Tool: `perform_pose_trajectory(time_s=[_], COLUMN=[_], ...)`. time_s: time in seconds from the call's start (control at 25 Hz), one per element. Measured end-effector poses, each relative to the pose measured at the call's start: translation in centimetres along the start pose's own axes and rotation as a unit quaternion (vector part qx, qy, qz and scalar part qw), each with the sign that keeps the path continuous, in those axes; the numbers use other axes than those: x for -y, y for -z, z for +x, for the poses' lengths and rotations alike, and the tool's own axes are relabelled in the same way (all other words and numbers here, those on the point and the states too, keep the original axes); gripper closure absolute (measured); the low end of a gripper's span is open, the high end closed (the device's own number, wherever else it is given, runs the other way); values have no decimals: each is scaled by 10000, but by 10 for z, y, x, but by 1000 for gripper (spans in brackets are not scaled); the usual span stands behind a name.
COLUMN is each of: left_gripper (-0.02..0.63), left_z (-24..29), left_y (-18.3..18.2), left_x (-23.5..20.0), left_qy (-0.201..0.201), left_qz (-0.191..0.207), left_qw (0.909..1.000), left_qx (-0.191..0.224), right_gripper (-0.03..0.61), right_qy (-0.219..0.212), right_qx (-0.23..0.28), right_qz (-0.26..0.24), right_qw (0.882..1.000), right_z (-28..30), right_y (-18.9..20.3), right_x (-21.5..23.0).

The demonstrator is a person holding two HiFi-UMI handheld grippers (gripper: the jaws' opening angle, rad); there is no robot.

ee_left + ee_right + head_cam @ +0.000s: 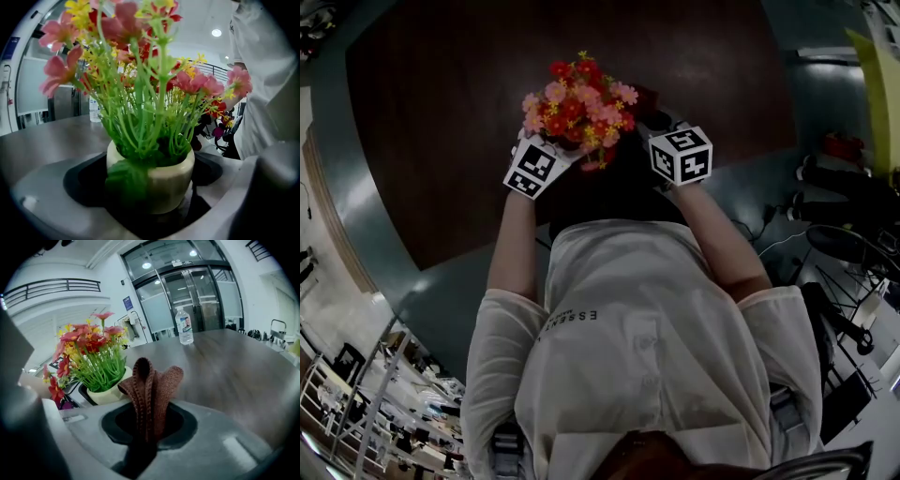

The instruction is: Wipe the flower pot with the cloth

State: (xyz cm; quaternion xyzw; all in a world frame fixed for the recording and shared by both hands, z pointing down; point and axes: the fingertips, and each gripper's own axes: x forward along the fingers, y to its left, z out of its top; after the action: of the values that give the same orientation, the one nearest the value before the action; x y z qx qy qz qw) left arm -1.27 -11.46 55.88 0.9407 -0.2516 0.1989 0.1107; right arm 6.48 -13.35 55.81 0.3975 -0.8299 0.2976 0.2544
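Observation:
A cream flower pot (171,180) full of pink, red and yellow artificial flowers (577,103) stands on the dark brown table (441,122). In the head view the blooms hide the pot. My left gripper (146,168) is open wide around the pot, and a dark gap shows on each side of it. My right gripper (149,420) is shut on a brown knitted cloth (152,385), which stands folded upright between the jaws. It hovers just right of the pot (110,393), apart from it. In the head view the left gripper (546,155) and the right gripper (661,127) flank the flowers.
A clear water bottle (185,325) stands far back on the table (234,366). The person's torso (637,337) is close against the near table edge. Chairs and cables (844,216) crowd the floor at the right. Glass doors (197,291) are behind the table.

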Motion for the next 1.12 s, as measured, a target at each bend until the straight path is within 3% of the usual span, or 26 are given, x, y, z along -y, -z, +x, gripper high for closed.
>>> perform_pose_trajectory(time_s=[0.32, 0.48, 0.88, 1.12], left_gripper=[60, 52, 55, 54], left_z=[6, 5, -10, -34], left_y=[10, 9, -27, -73], left_x=[5, 5, 8, 6], left_qy=[-54, -111, -419, -593], left_qz=[95, 107, -185, -683], left_qw=[9991, 9990, 9988, 9937], left_qx=[-417, -429, 190, 657], right_gripper=[529, 532, 529, 529], right_qy=[-512, -754, -1040, -996], right_qx=[-228, -270, 208, 343], right_qz=[-430, -578, -590, -551], right_qw=[9975, 9951, 9926, 9929], right_z=[10, 8, -5, -12], right_y=[9, 7, -21, -32], right_x=[-21, -23, -25, -27])
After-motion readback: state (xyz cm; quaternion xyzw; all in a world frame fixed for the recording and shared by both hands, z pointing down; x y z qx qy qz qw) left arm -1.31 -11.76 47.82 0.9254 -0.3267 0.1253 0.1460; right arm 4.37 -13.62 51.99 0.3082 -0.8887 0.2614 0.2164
